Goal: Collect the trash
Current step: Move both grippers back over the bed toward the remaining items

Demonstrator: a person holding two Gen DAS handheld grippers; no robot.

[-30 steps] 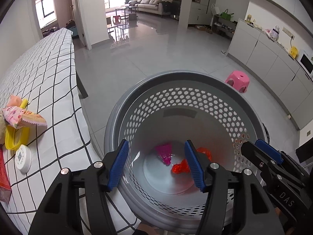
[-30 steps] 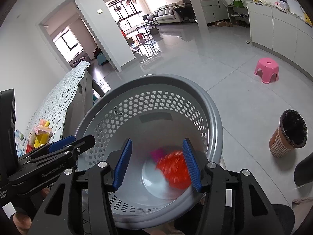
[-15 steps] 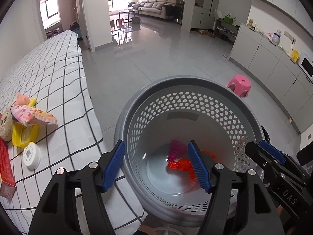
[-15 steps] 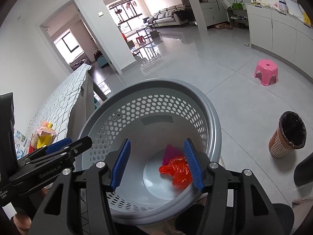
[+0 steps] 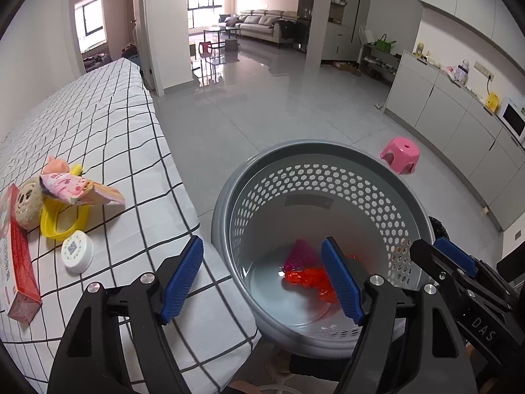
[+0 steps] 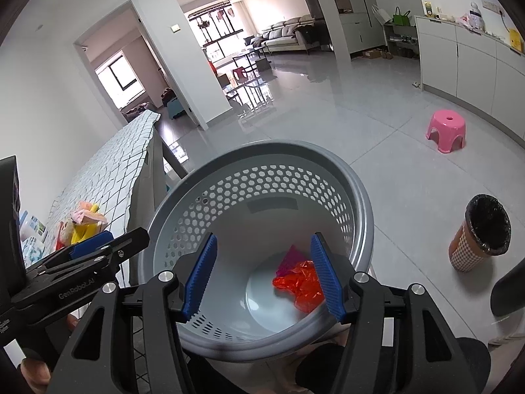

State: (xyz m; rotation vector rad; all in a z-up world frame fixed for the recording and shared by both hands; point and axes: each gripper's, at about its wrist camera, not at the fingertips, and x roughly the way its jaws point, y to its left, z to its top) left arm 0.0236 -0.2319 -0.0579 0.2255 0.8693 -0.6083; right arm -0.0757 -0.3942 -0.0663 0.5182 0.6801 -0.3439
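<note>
Red crumpled wrapper lies on the floor of the grey basket beside a pink scrap; my left gripper and right gripper hang above, jaws spread, empty.

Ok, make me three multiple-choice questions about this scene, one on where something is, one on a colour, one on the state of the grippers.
1. Where is the red wrapper?
A. on the checked tablecloth
B. at the bottom of the grey basket
C. on the pink stool

2. What colour is the ring on the tablecloth?
A. yellow
B. green
C. black

3. How are the left gripper and right gripper?
A. both open, empty
B. left shut on a wrapper
C. both shut

Answers: 1 B, it lies on the basket floor beside a magenta piece. 2 A, it shows bright yellow beside the white cap. 3 A, the blue fingers stand apart with nothing between them.
</note>
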